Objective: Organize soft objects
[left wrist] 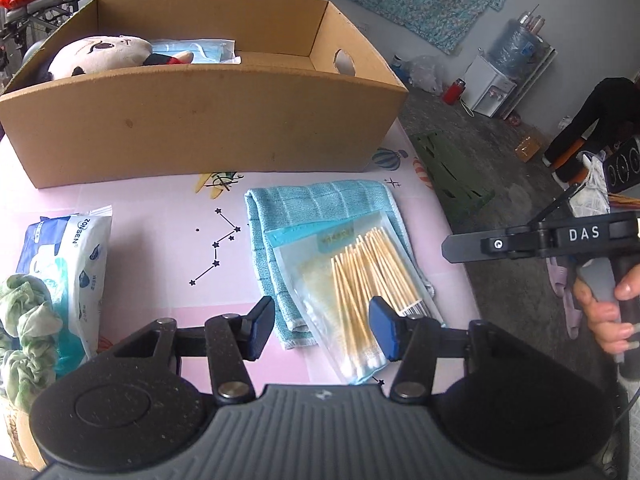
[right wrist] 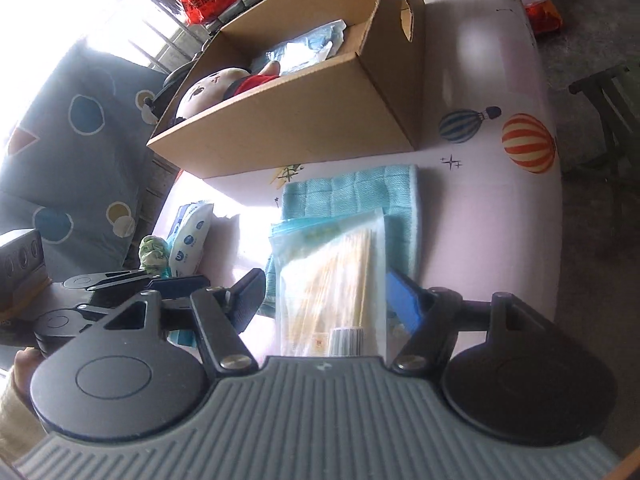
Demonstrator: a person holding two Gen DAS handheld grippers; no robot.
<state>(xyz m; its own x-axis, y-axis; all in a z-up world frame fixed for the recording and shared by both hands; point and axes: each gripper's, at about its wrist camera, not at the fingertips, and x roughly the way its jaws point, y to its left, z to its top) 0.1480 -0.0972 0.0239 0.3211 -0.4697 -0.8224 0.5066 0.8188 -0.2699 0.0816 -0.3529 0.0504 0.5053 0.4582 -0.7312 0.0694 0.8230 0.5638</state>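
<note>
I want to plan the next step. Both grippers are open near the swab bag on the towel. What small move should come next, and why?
Probably bring the right gripper down and close it on the swab bag. Its open jaws already stand on either side of the bag, which lies loose on the towel outside the box. The left gripper is open too, but sits more to one side.

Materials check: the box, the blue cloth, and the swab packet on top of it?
Box: corrugated cardboard, matte brown; the cut rim and punched handle hole show it.
Blue cloth: looks like woven cotton or microfibre, matte, with a grid weave and a folded, stitched hem.
Swab packet: thin glossy clear plastic film, light glare; the sticks inside look like wood or bamboo with white, likely cotton, tips.
</note>
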